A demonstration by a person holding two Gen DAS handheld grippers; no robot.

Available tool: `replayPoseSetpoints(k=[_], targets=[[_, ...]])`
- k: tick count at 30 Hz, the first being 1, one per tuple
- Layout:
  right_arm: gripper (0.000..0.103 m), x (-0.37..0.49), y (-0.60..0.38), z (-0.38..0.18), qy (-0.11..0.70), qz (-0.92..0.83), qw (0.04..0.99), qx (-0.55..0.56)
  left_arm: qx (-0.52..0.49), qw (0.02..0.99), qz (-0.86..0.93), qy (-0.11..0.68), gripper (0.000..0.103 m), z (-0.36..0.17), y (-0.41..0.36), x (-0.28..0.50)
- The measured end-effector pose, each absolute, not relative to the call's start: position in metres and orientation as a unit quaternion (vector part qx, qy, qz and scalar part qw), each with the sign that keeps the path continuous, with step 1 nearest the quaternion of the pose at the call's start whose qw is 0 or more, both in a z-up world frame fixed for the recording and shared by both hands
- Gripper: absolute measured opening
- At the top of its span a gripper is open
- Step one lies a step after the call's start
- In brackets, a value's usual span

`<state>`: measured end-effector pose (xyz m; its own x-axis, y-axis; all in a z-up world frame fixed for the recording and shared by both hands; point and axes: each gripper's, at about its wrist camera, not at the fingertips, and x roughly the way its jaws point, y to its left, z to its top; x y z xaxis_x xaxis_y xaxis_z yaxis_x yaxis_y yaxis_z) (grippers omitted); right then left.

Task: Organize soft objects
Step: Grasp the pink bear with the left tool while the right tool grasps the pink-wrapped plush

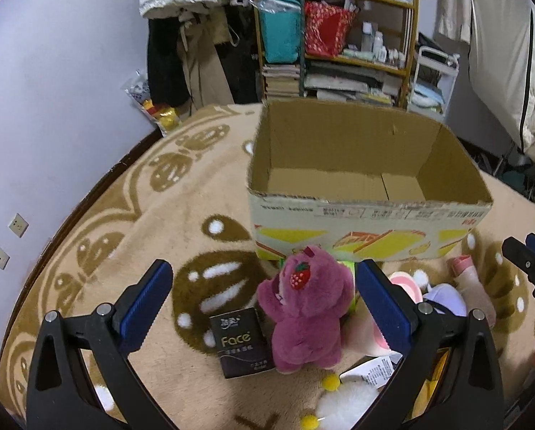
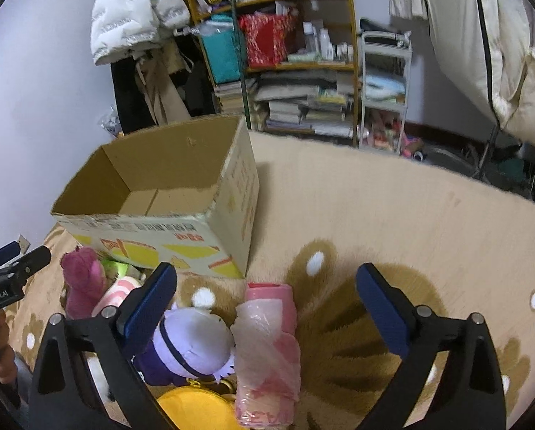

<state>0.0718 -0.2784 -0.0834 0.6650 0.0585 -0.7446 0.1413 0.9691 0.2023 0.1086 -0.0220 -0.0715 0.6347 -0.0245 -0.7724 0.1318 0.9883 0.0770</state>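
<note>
We hold the left claw (image 1: 264,297) spread wide above a fluffy magenta plush bear (image 1: 305,313) with a stitched strawberry on its head; nothing is gripped. The bear sits on the shaggy beige-and-brown carpet (image 1: 152,222), just beside a glossy black tissue packet (image 1: 240,344) and near the open corrugated cardboard box (image 1: 368,211), whose inside is bare brown board. Our right claw (image 2: 267,299) is likewise wide open and holds nothing, with a round lavender-and-white plush doll (image 2: 192,347) and a pink cylindrical roll in crinkled clear plastic (image 2: 267,351) touching each other between its blue ribbed pads (image 2: 382,308). A smooth yellow rounded pouch (image 2: 195,408) lies below the doll.
</note>
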Motion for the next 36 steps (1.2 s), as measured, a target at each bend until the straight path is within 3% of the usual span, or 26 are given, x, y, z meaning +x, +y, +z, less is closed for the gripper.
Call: replayPoseSetpoints(k=[9, 19, 28, 30, 32, 36], targets=[[0.092, 0.089, -0.282, -0.112, 0.451, -0.005, 0.882, 0.136, 0.089, 0.880, -0.059, 0.463, 0.101, -0.105, -0.039, 0.121], [0.061, 0.101, -0.279, -0.146, 0.512, 0.019, 0.846, 0.147, 0.102, 0.860, -0.058, 0.497, 0.101, -0.129, -0.046, 0.128], [0.060, 0.104, -0.279, -0.162, 0.536, 0.024, 0.830, 0.153, 0.093, 0.854, -0.061, 0.508, 0.100, -0.141, -0.043, 0.131], [0.058, 0.104, -0.278, -0.163, 0.539, 0.026, 0.828, 0.154, 0.087, 0.851, -0.066, 0.513, 0.093, -0.144, -0.042, 0.131], [0.049, 0.104, -0.279, -0.163, 0.542, 0.027, 0.826, 0.152, 0.072, 0.845, -0.081, 0.523, 0.082, -0.146, -0.039, 0.133], [0.047, 0.107, -0.281, -0.163, 0.544, 0.043, 0.823, 0.157, 0.050, 0.840, -0.096, 0.532, 0.069, -0.148, -0.036, 0.134]])
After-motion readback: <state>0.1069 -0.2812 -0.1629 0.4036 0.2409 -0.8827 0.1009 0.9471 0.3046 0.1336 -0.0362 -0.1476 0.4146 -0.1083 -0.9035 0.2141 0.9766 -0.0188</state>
